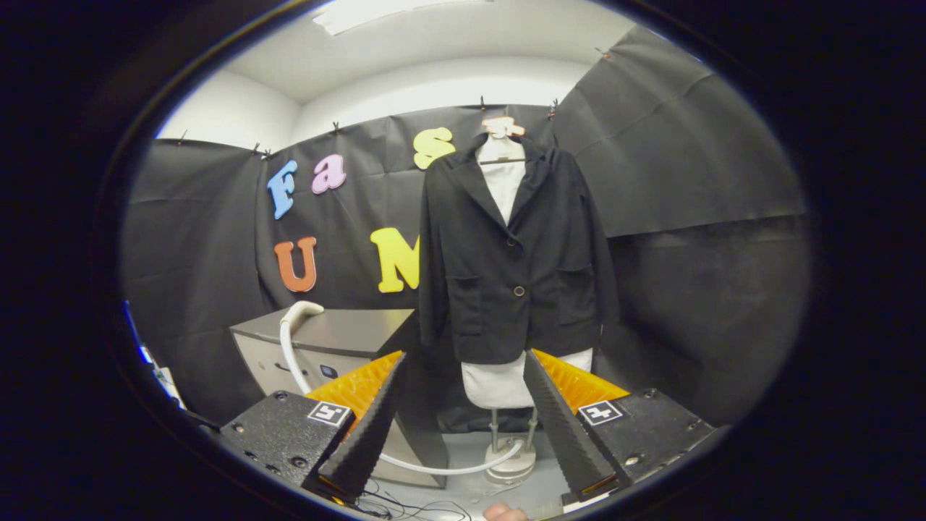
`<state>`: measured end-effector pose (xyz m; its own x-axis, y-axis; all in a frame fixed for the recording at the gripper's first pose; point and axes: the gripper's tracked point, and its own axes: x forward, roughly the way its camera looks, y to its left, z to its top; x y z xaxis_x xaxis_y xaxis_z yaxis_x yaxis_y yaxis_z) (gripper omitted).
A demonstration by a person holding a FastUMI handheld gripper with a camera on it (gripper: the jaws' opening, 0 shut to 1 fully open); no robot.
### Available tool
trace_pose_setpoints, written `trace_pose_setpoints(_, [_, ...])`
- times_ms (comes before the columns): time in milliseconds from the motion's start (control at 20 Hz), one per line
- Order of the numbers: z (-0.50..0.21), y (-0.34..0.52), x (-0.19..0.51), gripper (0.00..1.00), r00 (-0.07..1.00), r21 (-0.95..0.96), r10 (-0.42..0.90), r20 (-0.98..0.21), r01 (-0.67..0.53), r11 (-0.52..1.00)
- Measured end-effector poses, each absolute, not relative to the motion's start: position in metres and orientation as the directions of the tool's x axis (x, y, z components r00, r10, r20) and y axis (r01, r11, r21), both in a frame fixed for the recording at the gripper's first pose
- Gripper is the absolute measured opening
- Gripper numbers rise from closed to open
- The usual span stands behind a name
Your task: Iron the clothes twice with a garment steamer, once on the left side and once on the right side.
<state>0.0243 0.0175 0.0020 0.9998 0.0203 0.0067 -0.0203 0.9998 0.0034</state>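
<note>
Centrally, a dark jacket (515, 253) is seen hung over a pale dress form (499, 383), which is carried on a stand with a round base (511, 467) resting on the floor. Beside the form, and partly behind the jacket's sleeve, a grey cabinet-like unit (325, 347) is placed; it is judged, not known, to be the body of the garment steamer. From its top a white hose (291, 340) is led down in an arc and across the floor to the round base. No steamer head can be made out, so where it lies cannot be told. Nearest the camera, the gripper (463, 427) is held wide apart with nothing between its fingers (369, 427); the lower part of the dress form and the stand are framed in the gap, well beyond the tips. Something small and rounded (504, 513) is glimpsed at the foot of the view; what it is cannot be told. As regards progress, nothing is gripped and the jacket is untouched, so both passes, left side and right side, are judged to remain to be done.
</note>
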Motion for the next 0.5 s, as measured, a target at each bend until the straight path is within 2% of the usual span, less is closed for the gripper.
trace_pose_setpoints(500, [0.012,0.091,0.039,0.99,0.999,-0.013,0.038,0.021,-0.038,0.999])
